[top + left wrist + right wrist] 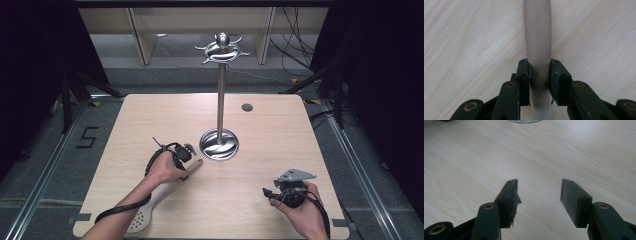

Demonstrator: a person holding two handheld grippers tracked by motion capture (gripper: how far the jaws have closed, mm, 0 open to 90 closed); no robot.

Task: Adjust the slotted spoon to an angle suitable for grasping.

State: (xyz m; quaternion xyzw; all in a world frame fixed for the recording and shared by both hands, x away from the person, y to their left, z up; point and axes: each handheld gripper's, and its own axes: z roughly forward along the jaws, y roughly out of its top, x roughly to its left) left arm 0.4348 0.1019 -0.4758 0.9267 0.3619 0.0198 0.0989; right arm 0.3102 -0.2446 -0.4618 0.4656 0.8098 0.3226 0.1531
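Wooden table (280, 135); my left gripper (539, 75) clamps the beige spatula handle (538, 32); my right gripper (539, 195) gapes wide, holding nothing.

The bench (280, 145) is showing pale wood grain; the spatula (537, 37) is looking beige; the stand (220, 100) is gleaming silver; both grippers' jaws are showing black.
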